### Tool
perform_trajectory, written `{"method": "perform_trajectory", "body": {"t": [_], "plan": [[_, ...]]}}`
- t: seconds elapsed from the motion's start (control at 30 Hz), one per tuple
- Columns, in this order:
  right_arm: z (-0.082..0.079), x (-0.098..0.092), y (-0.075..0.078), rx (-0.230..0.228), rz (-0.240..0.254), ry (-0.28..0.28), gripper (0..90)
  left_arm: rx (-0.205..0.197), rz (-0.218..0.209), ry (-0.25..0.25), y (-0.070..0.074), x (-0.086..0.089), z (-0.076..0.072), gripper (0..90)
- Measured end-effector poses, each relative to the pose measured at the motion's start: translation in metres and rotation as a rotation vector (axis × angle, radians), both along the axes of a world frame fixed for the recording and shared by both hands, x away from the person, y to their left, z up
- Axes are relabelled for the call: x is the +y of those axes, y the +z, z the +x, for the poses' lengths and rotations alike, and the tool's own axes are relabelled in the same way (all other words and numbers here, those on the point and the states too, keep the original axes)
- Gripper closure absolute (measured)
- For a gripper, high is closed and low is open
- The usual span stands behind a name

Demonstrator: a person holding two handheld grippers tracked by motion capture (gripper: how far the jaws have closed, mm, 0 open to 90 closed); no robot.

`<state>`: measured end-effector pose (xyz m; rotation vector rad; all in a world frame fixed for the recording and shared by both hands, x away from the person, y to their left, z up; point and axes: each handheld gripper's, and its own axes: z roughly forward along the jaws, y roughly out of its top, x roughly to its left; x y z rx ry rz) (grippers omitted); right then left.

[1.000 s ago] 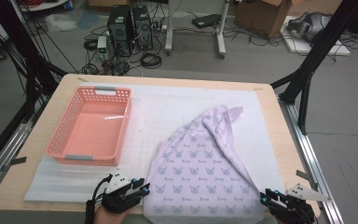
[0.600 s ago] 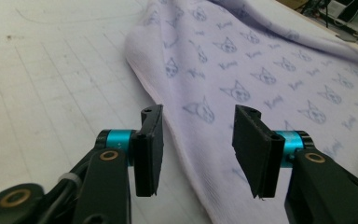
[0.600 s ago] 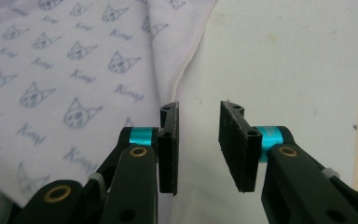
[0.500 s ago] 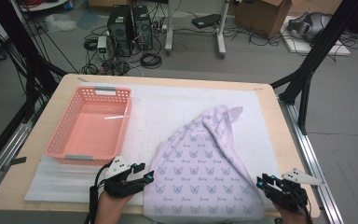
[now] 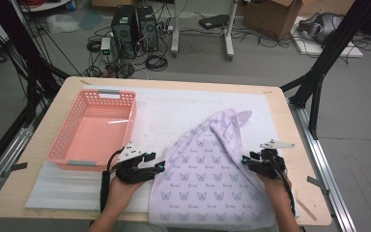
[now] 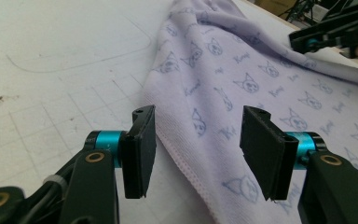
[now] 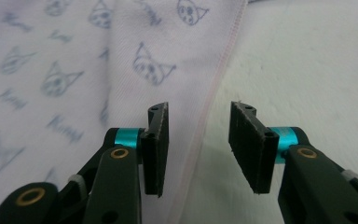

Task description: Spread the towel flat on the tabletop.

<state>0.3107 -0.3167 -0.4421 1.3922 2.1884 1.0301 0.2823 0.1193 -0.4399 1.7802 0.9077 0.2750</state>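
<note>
1. Two grippers were in your hands, one at each side of a lilac towel (image 5: pixel 207 179) printed with small cat faces. The towel lay on a white mat (image 5: pixel 174 113) over the near right part of the tabletop (image 5: pixel 290 125), its near edge reaching the table's near edge.

2. Your left gripper (image 5: pixel 158 167) sat at the towel's left edge. In the left gripper view its jaws stood spread apart, gripping nothing, with the towel's stitched hem (image 6: pixel 186 170) running between them.

3. Your right gripper (image 5: pixel 245 160) sat at the towel's right edge. In the right gripper view its jaws were also parted and empty, with the hem (image 7: pixel 214 93) passing between them and bare mat to one side.

4. The towel was not flat. Its far end (image 5: pixel 229 128) was rumpled and folded back on itself into a raised ridge pointing toward the far right corner of the tabletop; the near part lay smoother.

5. A pink basket (image 5: pixel 65 137) stood on the left half of the tabletop, near the far left corner, with nothing visible inside it.

6. By my judgement, the work was at its start. Both grippers were lined up on opposite hems, but neither had closed on the cloth. Taking hold of the two edges, and whatever spreading, folding or moving of the towel was meant, was all left to do.
</note>
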Motion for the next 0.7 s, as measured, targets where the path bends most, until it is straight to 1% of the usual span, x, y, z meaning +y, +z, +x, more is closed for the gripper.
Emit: {"method": "perform_trajectory", "body": {"t": [0.03,0.07,0.1,0.17,0.23,0.27,0.3,0.33,0.4,0.47,0.57,0.63,0.7], "plan": [[0.007,0.005,-0.002,-0.002,-0.017,-0.005,61.4,-0.003,0.001,0.000,0.000,0.001,0.001,45.9],[0.012,0.009,-0.003,-0.001,-0.028,0.002,64.0,-0.005,0.002,0.001,0.000,0.001,0.003,45.9],[0.016,0.013,-0.004,-0.018,-0.040,0.006,71.5,-0.004,-0.001,0.001,0.000,0.001,0.003,45.9],[0.022,0.017,-0.003,-0.017,-0.050,0.029,86.0,0.003,0.003,0.002,-0.001,0.001,0.004,45.9],[0.023,0.019,-0.001,-0.016,-0.084,0.032,87.0,0.009,0.004,0.005,-0.002,0.001,0.004,45.7],[0.022,0.017,0.001,-0.023,-0.118,0.007,87.0,0.009,0.002,0.006,-0.002,0.001,0.004,45.7],[0.021,0.013,0.002,-0.022,-0.120,-0.019,87.1,0.009,0.003,0.005,-0.002,0.001,0.003,45.8],[0.020,0.006,0.003,-0.021,-0.108,-0.042,87.1,0.011,0.000,0.006,-0.002,0.001,0.003,45.8],[0.016,-0.011,0.005,-0.023,-0.107,-0.100,87.1,0.013,0.000,0.006,-0.002,0.001,0.002,45.8],[0.012,-0.026,0.007,-0.014,-0.094,-0.139,87.1,0.017,-0.003,0.010,-0.003,0.001,0.002,45.8],[0.005,-0.040,0.007,-0.003,-0.115,-0.170,87.0,0.018,-0.005,0.012,-0.003,0.002,0.002,45.7],[0.003,-0.047,0.007,0.007,-0.119,-0.193,86.8,0.019,-0.005,0.015,-0.003,0.001,0.002,45.7],[0.003,-0.049,0.004,0.030,-0.113,-0.203,84.5,0.019,-0.004,0.017,-0.003,0.001,0.002,45.8]]}}
